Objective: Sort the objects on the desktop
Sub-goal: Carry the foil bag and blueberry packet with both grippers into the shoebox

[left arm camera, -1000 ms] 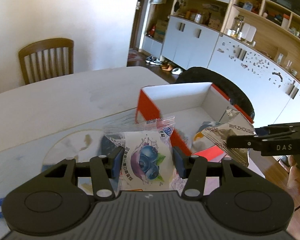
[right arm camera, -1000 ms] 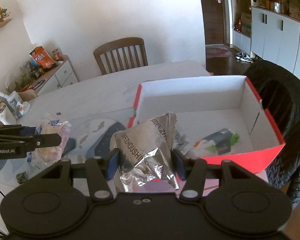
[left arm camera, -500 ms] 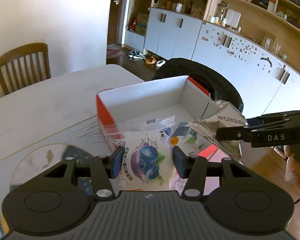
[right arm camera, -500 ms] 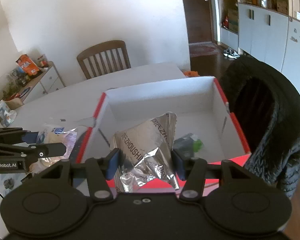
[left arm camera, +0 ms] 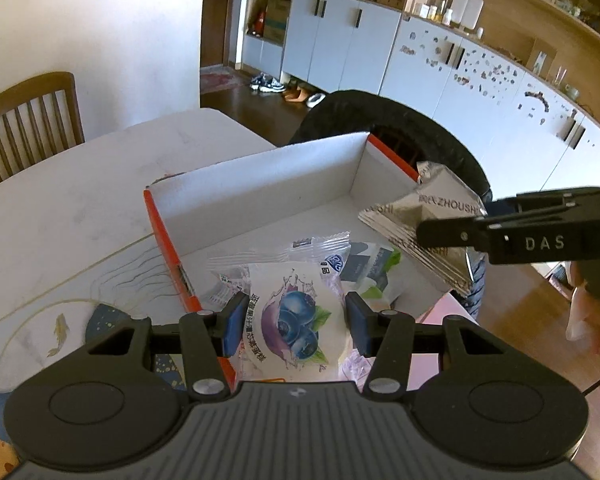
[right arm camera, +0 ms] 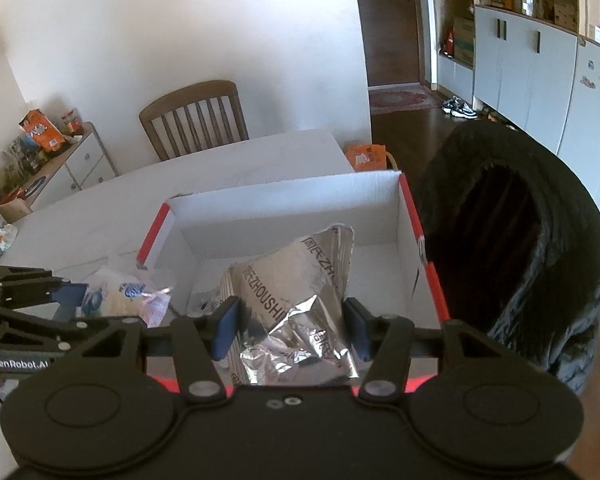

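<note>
Both hands have carried their loads from the surface (left arm camera: 80,200) to above the box (left arm camera: 260,184). The left tool (left arm camera: 296,322) grips the blueberry packet (left arm camera: 294,324); the right tool (right arm camera: 290,326) grips the foil bag (right arm camera: 296,296). Releasing should come next.

We see 2 units side by side, both tilted downward. The left hand-held gripper (left arm camera: 296,322) has its blue pads pressed against a packet. The right hand-held gripper (right arm camera: 290,330) clamps a foil bag (a hand (left arm camera: 588,320) shows behind its black body).
</note>
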Tool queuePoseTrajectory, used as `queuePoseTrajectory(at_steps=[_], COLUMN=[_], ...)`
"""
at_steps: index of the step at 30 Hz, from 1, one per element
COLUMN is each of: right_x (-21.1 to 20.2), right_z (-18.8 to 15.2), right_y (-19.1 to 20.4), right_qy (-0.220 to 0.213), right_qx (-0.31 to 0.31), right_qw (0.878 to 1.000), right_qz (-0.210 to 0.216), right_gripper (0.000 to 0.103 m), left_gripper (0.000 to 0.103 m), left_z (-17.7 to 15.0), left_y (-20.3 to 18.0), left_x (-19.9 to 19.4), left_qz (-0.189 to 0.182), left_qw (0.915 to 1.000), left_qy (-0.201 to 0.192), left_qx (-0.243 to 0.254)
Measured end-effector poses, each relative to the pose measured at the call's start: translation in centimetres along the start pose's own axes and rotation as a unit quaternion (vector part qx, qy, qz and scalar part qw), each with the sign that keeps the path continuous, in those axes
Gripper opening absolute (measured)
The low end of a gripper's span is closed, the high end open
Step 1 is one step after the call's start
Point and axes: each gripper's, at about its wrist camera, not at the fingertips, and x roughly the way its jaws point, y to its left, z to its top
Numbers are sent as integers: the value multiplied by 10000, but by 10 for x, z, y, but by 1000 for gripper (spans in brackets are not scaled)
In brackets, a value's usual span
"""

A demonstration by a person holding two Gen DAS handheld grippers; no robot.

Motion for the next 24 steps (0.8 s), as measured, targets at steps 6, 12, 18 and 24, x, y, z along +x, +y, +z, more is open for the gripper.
queuePoseTrajectory(at_steps=[6,12,18,24], right_x=[23,47,70,101], right_z=[11,19,27,33], right_y=[-7,-9,-14,-19], right_qy=[100,178,456,677], right_qx=[-88,-180,-278,-334], right_qw=[9999,9997,9986,9968], right_qz=[-19,-50,-53,-272], right_gripper=[55,55,55,55], left_gripper=[51,51,51,51], left_z=[15,27,30,29], left_y=[-8,-12,-15,-9], left_x=[22,48,69,88], left_qz=[103,155,131,264], left_qw=[9996,9985,9969,9951], left_qy=[147,395,659,874], left_qx=[228,350,410,382])
